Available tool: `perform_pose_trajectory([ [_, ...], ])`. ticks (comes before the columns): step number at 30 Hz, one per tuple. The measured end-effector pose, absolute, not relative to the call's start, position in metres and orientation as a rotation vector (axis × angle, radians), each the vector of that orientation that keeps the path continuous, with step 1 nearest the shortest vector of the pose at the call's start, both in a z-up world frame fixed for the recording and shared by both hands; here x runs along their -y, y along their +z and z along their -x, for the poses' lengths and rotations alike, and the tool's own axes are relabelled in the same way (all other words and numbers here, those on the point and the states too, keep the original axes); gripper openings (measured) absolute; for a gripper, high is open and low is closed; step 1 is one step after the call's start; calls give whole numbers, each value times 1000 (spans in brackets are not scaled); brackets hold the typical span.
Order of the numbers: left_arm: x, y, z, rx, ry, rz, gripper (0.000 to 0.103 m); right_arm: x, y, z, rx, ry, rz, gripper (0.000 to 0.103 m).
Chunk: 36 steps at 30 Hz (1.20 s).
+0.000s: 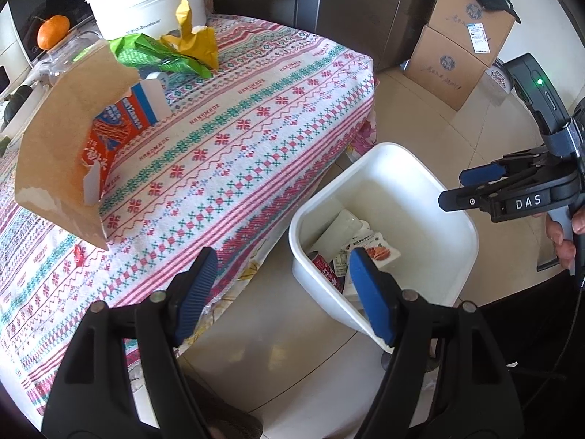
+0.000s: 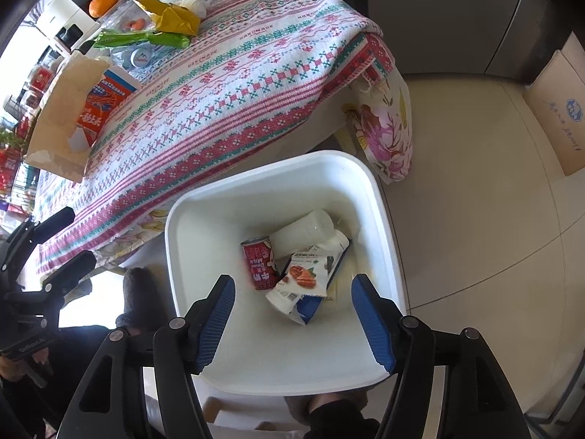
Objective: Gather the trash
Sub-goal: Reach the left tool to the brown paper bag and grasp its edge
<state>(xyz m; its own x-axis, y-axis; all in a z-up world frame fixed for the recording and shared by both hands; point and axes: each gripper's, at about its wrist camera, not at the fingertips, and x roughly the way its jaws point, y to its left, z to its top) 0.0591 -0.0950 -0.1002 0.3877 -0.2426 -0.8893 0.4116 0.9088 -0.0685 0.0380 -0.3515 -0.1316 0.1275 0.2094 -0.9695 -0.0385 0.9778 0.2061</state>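
Observation:
A white bin stands on the floor beside the table. Inside it lie a red can, a white cup and a nut snack packet. On the patterned tablecloth sit a torn brown cardboard box, a red and blue carton, a green wrapper and a yellow wrapper. My left gripper hangs open and empty over the table's edge, next to the bin. My right gripper is open straight above the bin, holding nothing.
A white pot and an orange stand at the table's far side. Stacked cardboard boxes sit on the tiled floor by a dark cabinet. A small red scrap lies on the cloth. A person's foot is beside the bin.

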Motion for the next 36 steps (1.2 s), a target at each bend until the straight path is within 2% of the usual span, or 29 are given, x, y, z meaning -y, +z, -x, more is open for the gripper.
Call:
perform_pose_trajectory([
  [12,61,-81,-68,-1053,-366,-110,75,333,-120,-51,-1403,198,-128,70],
  [26,-9,-35,-94,-906,-233,33,75,299,-95,-78,-1335,230,-135,73],
  [36,-40,-63,-128,-969,-165,115,75,272,-87,-95,-1311,249,-123,74],
])
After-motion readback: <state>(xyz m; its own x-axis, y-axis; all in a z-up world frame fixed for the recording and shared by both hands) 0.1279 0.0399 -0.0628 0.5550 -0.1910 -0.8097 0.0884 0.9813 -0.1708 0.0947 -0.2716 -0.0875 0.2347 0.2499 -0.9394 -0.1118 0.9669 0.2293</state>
